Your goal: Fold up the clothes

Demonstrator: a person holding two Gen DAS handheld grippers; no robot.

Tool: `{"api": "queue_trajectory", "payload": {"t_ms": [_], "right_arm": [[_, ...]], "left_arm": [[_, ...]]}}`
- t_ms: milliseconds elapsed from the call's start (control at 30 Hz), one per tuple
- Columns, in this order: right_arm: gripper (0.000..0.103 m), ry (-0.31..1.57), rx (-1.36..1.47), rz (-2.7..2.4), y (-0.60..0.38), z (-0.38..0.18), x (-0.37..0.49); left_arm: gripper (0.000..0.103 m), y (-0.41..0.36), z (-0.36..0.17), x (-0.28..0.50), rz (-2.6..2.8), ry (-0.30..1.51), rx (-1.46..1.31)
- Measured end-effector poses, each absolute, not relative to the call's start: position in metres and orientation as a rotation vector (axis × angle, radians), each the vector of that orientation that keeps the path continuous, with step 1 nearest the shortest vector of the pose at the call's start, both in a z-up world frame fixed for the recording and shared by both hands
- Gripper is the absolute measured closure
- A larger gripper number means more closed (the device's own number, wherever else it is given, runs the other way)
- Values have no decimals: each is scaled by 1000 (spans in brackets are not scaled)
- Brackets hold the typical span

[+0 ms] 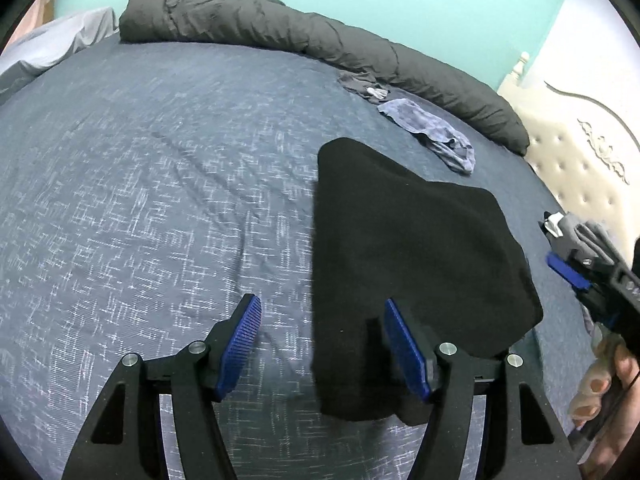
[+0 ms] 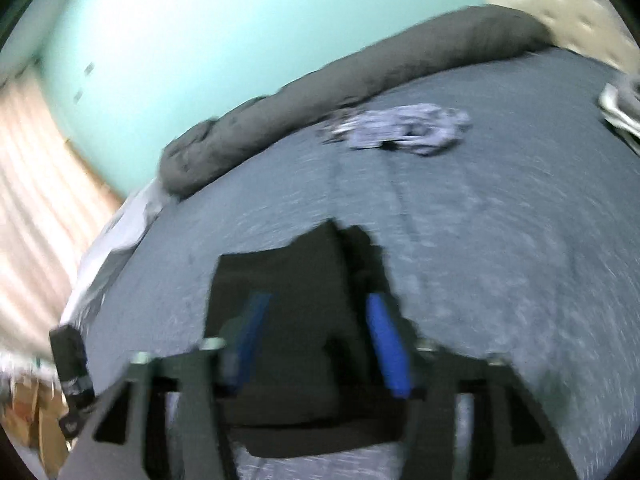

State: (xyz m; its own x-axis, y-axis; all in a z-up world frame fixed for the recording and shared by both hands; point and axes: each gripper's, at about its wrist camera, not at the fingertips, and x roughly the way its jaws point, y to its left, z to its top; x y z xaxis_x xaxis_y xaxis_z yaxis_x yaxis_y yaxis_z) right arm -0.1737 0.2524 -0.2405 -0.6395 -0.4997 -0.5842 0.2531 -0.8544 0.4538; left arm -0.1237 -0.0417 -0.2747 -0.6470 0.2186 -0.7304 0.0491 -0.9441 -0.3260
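Note:
A folded black garment (image 1: 412,248) lies flat on the blue-grey patterned bed cover (image 1: 160,200). My left gripper (image 1: 320,304) hovers open over the garment's near left corner. Its right finger overlaps the cloth in view, and nothing sits between the pads. At the right edge of the left wrist view, a hand holds my right gripper (image 1: 576,280) just beyond the garment's right side, apart from it. The right wrist view is blurred: my right gripper (image 2: 316,312) stands open above the black garment (image 2: 280,272), its blue pads apart and not pressing on cloth.
A crumpled blue-grey garment (image 1: 432,128) (image 2: 400,128) lies farther back, next to a rolled dark grey duvet (image 1: 280,28) along the teal wall. Grey and white clothes (image 1: 576,228) sit at the right by the cream headboard (image 1: 580,140). A pale sheet (image 1: 52,44) lies far left.

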Motion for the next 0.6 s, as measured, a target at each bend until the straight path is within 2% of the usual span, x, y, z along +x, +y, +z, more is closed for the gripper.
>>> {"api": "queue_trajectory", "payload": {"t_ms": [67, 200, 300, 433, 600], "right_arm": [[80, -417, 1042, -2440, 234, -246, -182], [85, -363, 1127, -2411, 209, -275, -198], [96, -277, 1211, -2421, 197, -297, -213], [96, -234, 1215, -2405, 197, -299, -217], [96, -265, 1099, -2463, 210, -265, -214]], "left_arm": [[34, -46, -273, -122, 2729, -490, -1269], [34, -56, -274, -120, 2738, -499, -1278], [34, -63, -279, -121, 2728, -517, -1301], [34, -64, -281, -123, 2711, -496, -1312], [34, -61, -277, -127, 2712, -489, -1291]]}}
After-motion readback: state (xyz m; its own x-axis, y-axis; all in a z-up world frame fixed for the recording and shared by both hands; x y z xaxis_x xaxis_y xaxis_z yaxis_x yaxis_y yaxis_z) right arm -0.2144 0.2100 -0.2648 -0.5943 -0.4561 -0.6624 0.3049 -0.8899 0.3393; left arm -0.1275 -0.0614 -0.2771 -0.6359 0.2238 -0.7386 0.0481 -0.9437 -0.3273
